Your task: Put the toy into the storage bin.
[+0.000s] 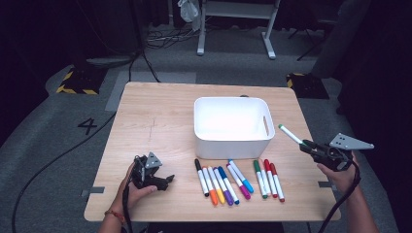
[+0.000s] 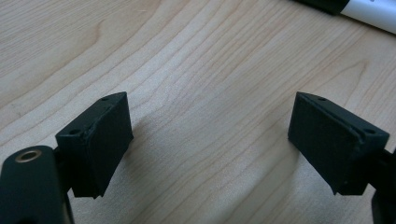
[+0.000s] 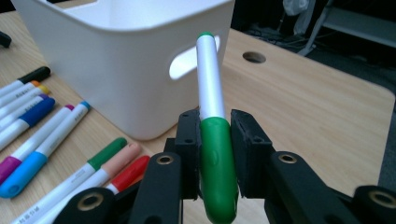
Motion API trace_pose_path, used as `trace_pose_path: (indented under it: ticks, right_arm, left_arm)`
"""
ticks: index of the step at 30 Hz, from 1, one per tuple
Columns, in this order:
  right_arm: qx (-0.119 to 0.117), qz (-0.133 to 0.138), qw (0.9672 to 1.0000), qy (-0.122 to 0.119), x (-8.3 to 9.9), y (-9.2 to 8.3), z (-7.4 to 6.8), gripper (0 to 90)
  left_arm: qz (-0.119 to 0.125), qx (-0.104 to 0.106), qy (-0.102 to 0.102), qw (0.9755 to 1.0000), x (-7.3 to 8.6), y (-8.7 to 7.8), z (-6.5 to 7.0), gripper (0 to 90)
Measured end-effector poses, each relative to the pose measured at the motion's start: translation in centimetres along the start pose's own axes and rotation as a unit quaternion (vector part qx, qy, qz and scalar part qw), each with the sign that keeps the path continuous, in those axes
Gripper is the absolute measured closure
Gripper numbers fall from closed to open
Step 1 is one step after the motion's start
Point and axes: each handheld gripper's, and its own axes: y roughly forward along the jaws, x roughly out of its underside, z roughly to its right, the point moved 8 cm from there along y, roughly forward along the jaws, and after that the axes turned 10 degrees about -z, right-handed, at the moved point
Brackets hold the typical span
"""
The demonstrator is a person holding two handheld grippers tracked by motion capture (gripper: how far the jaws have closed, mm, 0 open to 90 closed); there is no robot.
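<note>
Light wooden table (image 1: 160, 116), pale grain, rounded corners, sits centre frame on grey carpet. Round hole in its top near the far edge, upper centre. White plastic bin (image 1: 232, 127) with a slot handle stands directly on the top, centre, slightly right. Row of markers (image 1: 238, 178) lies flat on the wood just below the bin, lower centre to lower right, caps pointing up-frame: black, orange, yellow, purple, blue, magenta, light blue, then green, pink, red. Neighbours mostly touching. Left half of the tabletop bare wood.
</note>
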Motion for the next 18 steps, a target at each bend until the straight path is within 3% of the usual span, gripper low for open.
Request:
trace_pose_path:
  ticks: [9, 18]
  right_arm:
    - [-0.025, 0.022, 0.9990, -0.029, -3.9, -1.1, 0.1, 74.2]
    - [-0.050, 0.010, 0.9964, -0.068, -7.1, 0.7, -1.2, 74.2]
  left_arm:
    - [0.000, 0.000, 0.000, 1.0000, 0.0, 0.0, 0.0, 13.8]
    - [0.000, 0.000, 0.000, 1.0000, 0.0, 0.0, 0.0, 13.8]
